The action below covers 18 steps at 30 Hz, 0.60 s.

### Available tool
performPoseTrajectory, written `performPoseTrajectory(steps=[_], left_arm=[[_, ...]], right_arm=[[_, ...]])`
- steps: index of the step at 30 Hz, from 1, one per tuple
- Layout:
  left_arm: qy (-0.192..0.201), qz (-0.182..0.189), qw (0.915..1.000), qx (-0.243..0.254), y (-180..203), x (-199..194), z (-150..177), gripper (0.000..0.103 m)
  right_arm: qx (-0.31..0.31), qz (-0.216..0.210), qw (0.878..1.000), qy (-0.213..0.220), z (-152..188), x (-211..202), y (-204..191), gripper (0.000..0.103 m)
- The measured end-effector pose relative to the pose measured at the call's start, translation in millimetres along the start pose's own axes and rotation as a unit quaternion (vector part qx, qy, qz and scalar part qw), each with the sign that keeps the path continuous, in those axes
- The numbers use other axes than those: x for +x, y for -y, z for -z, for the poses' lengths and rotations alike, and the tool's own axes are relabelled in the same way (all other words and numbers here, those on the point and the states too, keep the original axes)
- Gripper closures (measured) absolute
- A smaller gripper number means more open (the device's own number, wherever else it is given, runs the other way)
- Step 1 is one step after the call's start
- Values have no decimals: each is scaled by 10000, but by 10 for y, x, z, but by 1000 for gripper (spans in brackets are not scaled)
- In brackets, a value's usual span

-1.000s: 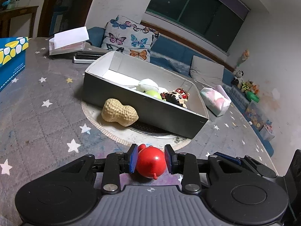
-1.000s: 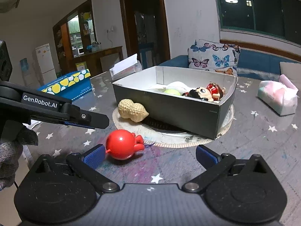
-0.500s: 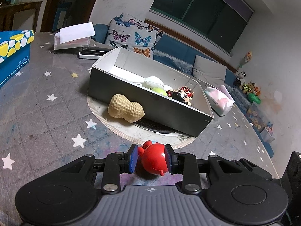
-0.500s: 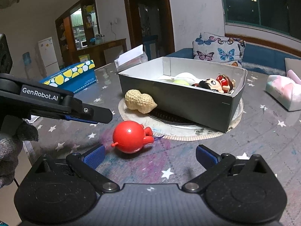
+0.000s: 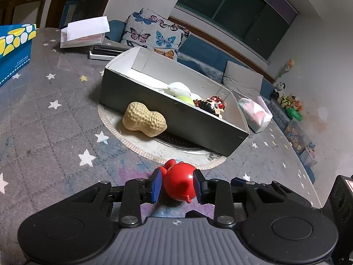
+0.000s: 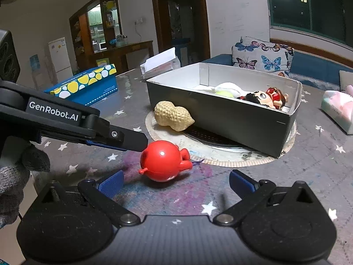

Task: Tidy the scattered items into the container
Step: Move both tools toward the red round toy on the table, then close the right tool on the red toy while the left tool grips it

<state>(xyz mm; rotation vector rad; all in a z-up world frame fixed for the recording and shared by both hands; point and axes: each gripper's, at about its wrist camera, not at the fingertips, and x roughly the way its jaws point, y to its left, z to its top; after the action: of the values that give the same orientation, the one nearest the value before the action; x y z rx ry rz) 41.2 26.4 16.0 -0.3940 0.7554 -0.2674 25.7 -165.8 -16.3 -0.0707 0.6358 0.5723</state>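
My left gripper (image 5: 177,185) is shut on a round red toy (image 5: 179,184), held a little above the table; the toy also shows in the right wrist view (image 6: 162,163) under the left gripper's finger (image 6: 123,140). A grey open box (image 5: 176,119) sits beyond it on a round mat and holds a white soft toy, a green ball and a doll (image 5: 210,105). A tan peanut toy (image 5: 143,119) lies against the box's near wall. My right gripper (image 6: 175,181) is open and empty, just right of the red toy.
A blue box with yellow spots (image 5: 13,50) stands at the far left. A tissue pack (image 5: 254,114) lies right of the grey box. A white paper box (image 5: 83,33) and a dark flat item sit behind. The table's right edge drops to a sofa.
My left gripper has lifted the red toy off the table and moved it toward the grey box. The right gripper stays open and has shifted slightly.
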Motion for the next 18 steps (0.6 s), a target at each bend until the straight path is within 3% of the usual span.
performPoseTrajectory(steps=[10, 18], left_arm=[[-60, 112, 9997, -218, -89, 54, -48, 69], [-175, 199, 9990, -371, -147, 142, -65, 69]], right_arm=[[-62, -72, 9999, -40, -61, 118, -40, 9], [-36, -241, 9996, -108, -91, 203, -55, 25]])
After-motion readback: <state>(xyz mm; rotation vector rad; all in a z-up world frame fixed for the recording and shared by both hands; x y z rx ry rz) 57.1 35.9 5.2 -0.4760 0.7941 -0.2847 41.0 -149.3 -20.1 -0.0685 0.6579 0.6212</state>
